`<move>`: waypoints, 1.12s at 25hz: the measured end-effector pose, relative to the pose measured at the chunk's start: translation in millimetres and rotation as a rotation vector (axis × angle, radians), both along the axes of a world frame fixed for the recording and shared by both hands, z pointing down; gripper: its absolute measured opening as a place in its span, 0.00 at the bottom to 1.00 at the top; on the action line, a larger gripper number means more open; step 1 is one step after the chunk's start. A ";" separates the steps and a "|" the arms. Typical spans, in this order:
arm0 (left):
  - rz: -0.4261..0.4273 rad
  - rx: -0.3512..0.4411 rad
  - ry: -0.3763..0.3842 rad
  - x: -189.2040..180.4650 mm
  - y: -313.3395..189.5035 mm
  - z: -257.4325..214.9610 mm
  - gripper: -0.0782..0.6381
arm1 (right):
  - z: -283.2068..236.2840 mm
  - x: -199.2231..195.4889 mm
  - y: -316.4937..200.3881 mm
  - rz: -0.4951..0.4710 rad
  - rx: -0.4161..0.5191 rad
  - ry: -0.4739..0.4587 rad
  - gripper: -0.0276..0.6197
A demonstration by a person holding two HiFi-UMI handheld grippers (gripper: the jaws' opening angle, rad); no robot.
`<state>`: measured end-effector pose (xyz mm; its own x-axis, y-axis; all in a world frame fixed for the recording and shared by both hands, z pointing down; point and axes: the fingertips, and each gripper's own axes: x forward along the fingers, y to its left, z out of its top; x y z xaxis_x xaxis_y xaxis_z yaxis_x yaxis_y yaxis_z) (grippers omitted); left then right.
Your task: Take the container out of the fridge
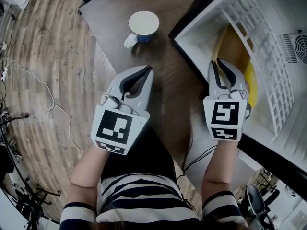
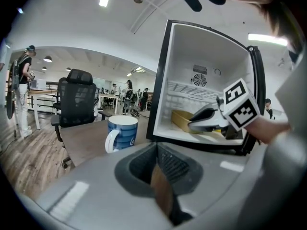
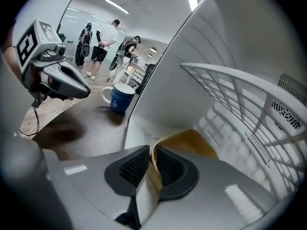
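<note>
A shallow yellow container lies on the floor of the small open fridge. My right gripper reaches into the fridge and is shut on the container's near rim, which runs as a thin yellow edge between the dark pads. The left gripper view shows the same hold from the side, with the container under the right gripper. My left gripper hovers over the brown table, left of the fridge, shut with nothing in it.
A blue and white mug stands on the table ahead of the left gripper. A white wire shelf spans the fridge above the container. An office chair and several people are beyond the table. A cable lies on the wooden floor.
</note>
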<state>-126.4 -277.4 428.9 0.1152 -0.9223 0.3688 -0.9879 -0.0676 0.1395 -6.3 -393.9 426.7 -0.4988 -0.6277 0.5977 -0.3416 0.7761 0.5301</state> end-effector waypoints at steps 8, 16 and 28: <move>-0.010 0.016 -0.013 -3.6 8.2 -10.8 0.11 | -6.0 -2.5 11.8 -0.042 0.020 0.016 0.09; -0.005 0.038 -0.021 -7.9 26.4 -27.6 0.11 | -17.6 -5.6 41.2 -0.045 0.015 0.006 0.09; -0.023 0.083 -0.055 -18.8 72.8 -63.5 0.11 | -36.7 -6.3 106.3 -0.057 -0.001 -0.029 0.09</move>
<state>-145.2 -204.7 365.5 0.0756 -0.9523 0.2958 -0.9953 -0.0542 0.0798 -12.5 -287.6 390.0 -0.5511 -0.5970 0.5830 -0.3121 0.7954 0.5195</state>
